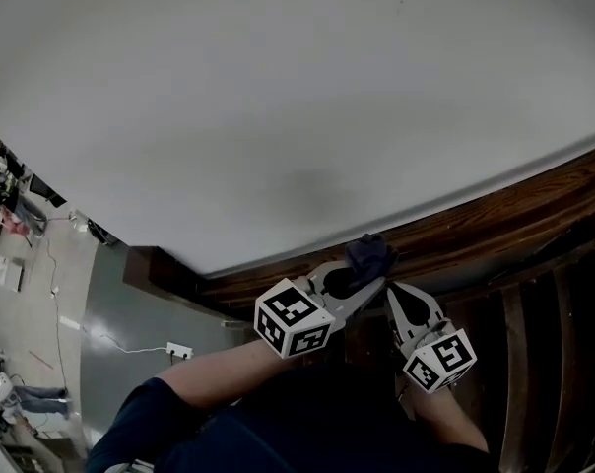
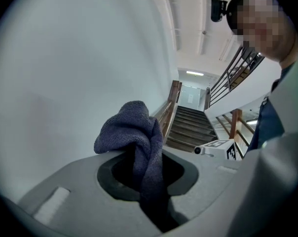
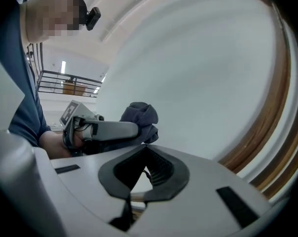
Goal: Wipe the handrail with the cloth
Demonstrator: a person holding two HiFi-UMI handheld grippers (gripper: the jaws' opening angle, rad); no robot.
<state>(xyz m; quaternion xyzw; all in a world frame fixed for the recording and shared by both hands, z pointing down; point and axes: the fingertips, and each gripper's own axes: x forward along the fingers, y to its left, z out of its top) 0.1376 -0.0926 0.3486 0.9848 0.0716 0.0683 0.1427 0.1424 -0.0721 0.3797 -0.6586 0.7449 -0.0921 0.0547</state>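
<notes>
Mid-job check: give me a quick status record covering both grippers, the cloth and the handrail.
left gripper: jaws shut on the cloth
cloth: dark blue, bunched, sticking out past the jaws at the handrail's upper edge; contact with the wood cannot be told
right gripper: jaws together, nothing between them, close beside the left gripper
handrail: dark wood, curving along the white wall

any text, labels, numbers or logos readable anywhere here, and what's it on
No readable text in any view.
Left marker cube: black-and-white square patterns only, no letters or digits.
Right marker cube: the same, patterns only.
Cloth: no tag or print showing.
Floor clutter at the head view's left edge: too small to read.
</notes>
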